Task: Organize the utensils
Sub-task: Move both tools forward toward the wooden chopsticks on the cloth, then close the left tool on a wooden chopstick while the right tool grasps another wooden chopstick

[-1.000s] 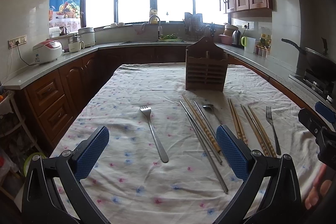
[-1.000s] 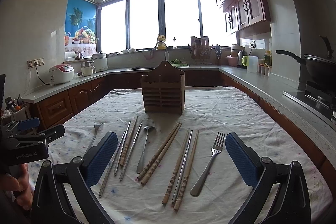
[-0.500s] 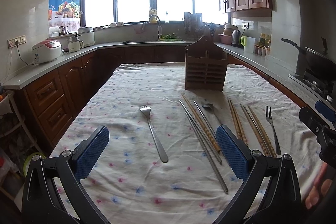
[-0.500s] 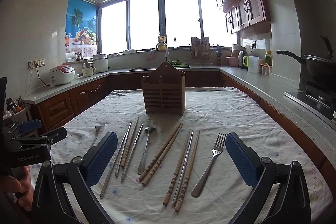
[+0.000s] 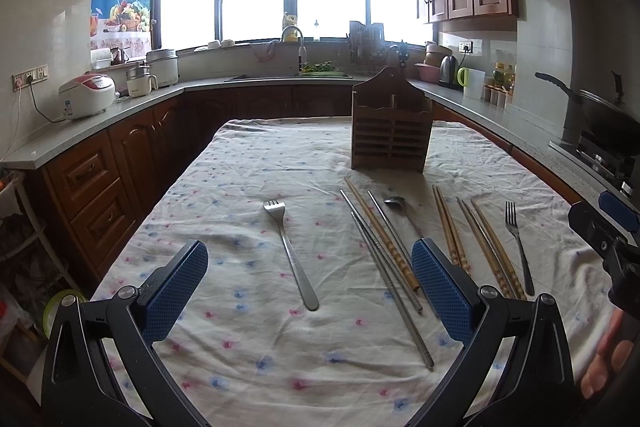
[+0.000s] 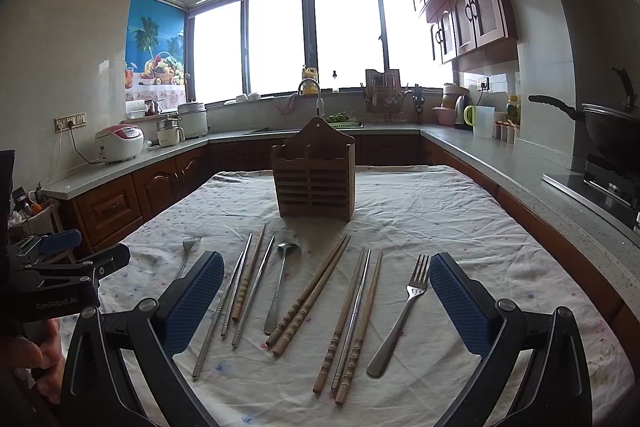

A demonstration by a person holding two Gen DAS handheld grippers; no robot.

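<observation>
A wooden utensil holder (image 5: 391,131) (image 6: 314,179) stands upright toward the far end of the cloth-covered table (image 5: 248,163). In front of it lie a steel fork (image 5: 292,253) (image 6: 187,251), a spoon (image 5: 400,209) (image 6: 280,283), several wooden and metal chopsticks (image 5: 384,247) (image 6: 308,303), and a second fork (image 5: 518,243) (image 6: 402,315). My left gripper (image 5: 310,291) hovers open above the near end of the left fork's handle. My right gripper (image 6: 326,299) hovers open over the chopsticks, the right fork just inside its right finger. Neither holds anything.
Kitchen counters (image 5: 120,115) wrap the room, with a rice cooker (image 5: 86,95), a sink (image 6: 316,99) under the window, and a wok (image 6: 608,131) on the stove at right. A person's hand (image 6: 36,351) holds the left gripper; fingers (image 5: 608,359) show on the right one.
The right wrist view has tipped slightly, with the utensils sitting a touch higher in frame. The left gripper has barely moved. Both grippers stay open.
</observation>
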